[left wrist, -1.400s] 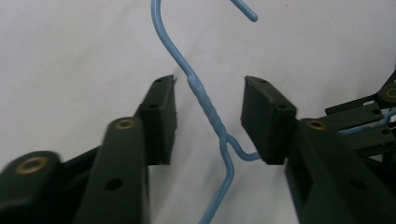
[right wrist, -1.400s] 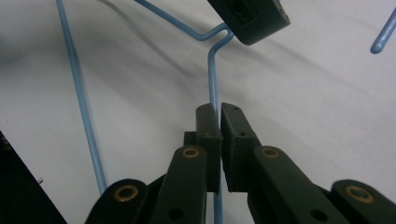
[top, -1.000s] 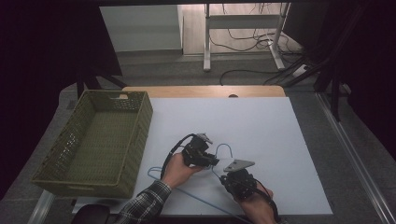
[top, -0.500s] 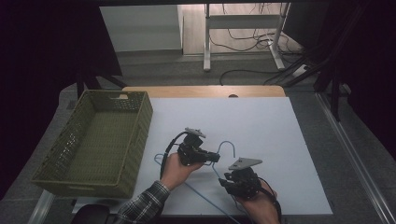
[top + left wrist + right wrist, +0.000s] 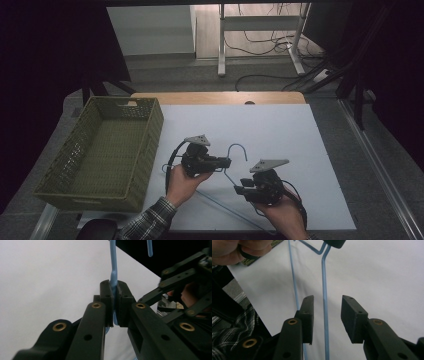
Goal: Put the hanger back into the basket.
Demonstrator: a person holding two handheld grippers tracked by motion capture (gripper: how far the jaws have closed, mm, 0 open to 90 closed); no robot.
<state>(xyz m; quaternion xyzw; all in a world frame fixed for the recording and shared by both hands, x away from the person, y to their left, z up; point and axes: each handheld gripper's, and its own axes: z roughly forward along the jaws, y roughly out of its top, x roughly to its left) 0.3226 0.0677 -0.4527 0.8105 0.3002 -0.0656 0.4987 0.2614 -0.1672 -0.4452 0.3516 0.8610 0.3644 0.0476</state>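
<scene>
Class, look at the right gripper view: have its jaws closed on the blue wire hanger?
No: the right gripper has its jaws apart, with the hanger wire running between them untouched.

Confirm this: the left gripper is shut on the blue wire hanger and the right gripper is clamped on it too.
Not quite. The left gripper is shut on the blue wire hanger, but the right gripper is open: the right gripper view shows its jaws apart with the wire running between them.
</scene>
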